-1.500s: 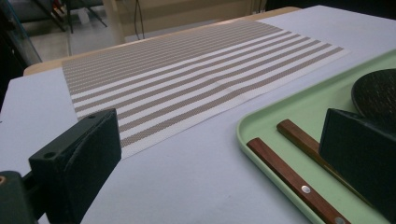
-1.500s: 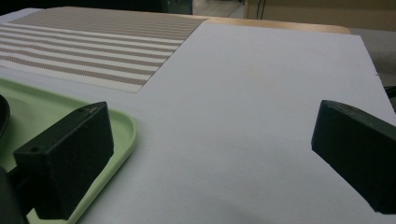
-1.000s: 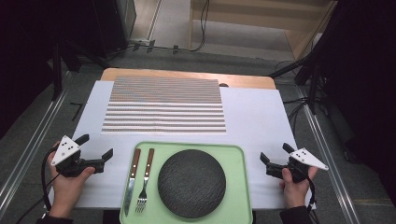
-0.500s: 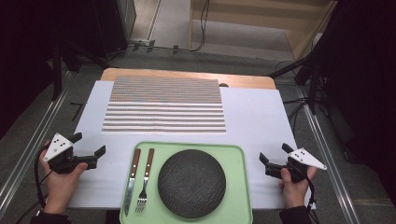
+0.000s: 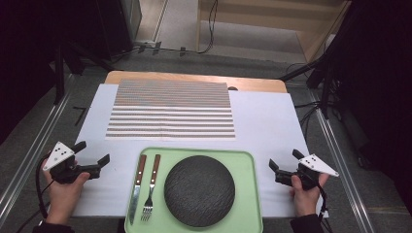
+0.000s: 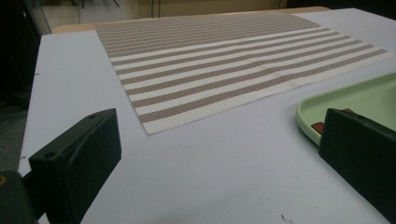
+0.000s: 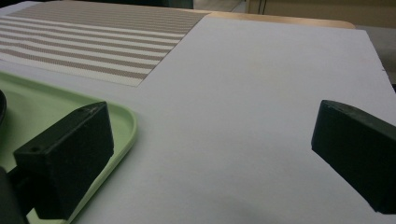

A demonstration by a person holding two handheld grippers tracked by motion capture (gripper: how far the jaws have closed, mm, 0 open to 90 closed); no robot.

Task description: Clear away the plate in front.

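I am holding my left gripper [image 5: 92, 153] over the white table cover [image 5: 262, 121], off the left edge of the green tray [image 5: 245, 160], and its jaws are standing wide apart with nothing between them. In the left gripper view the two black jaws are framing bare white cover, with the tray's near corner [image 6: 327, 109] peeking in just beside the right-hand jaw; a small reddish-brown bit is showing there at the rim, probably the end of a wooden handle, though it is too cut off for me to be sure.

I am holding my right gripper [image 5: 284, 162] off the right edge of the tray, near it but not touching, and its jaws are also spread wide and gripping nothing. In the right gripper view the tray's rounded rim [image 7: 126, 126] is lying by the left-hand jaw and the open cover is stretching between the two.

On the tray, the dark round plate [image 5: 199, 191] is sitting right of centre. To its left the knife [image 5: 136, 187] and the fork [image 5: 150, 187] are lying side by side, close together, wooden handles pointing away from me, the knife the farther left. Both are apart from the plate. Beyond the tray, the striped placemat [image 5: 170, 109] is lying flat on the cover, well apart from both of my grippers.
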